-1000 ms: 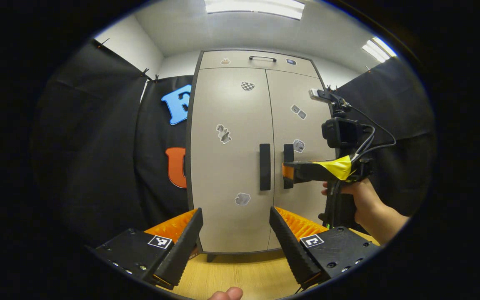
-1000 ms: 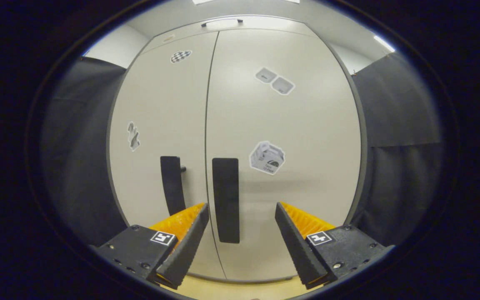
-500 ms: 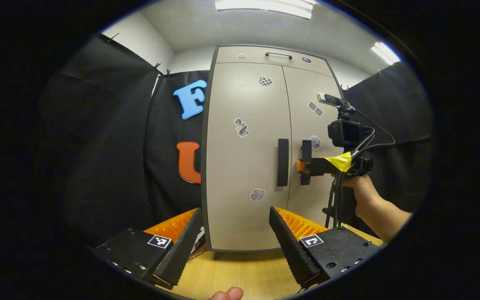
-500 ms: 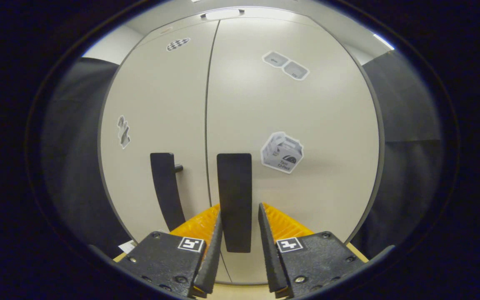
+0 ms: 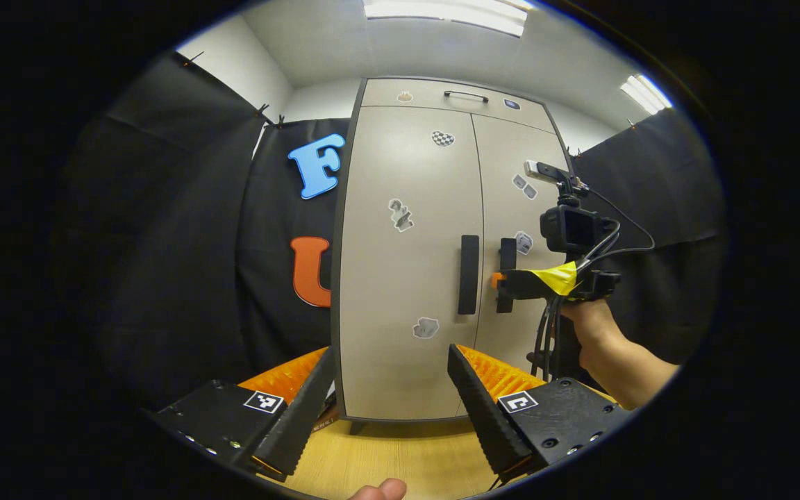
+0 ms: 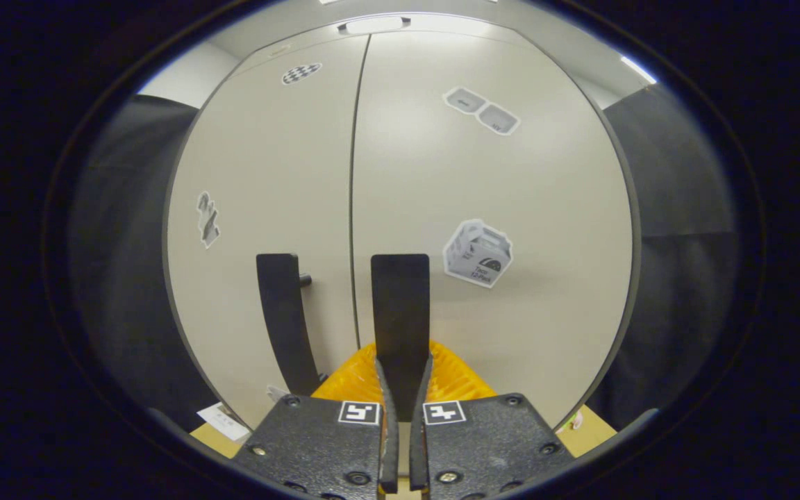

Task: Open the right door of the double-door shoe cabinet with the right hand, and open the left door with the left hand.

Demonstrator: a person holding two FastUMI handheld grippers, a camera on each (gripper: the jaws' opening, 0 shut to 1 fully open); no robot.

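Clamping right handle (image 6: 400, 316), right gripper (image 6: 400, 389) jaws.

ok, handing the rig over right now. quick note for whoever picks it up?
Right gripper: shut on the right door handle, low on the bar.
Left gripper: open, holding nothing, back from the cabinet, pointed at the left door.
Left door handle: untouched.
Both doors look shut; the seam between them is tight.
Done: right handle gripped.
Left: pull the right door open, then bring the left gripper up to the left handle, grip it and pull that door open.
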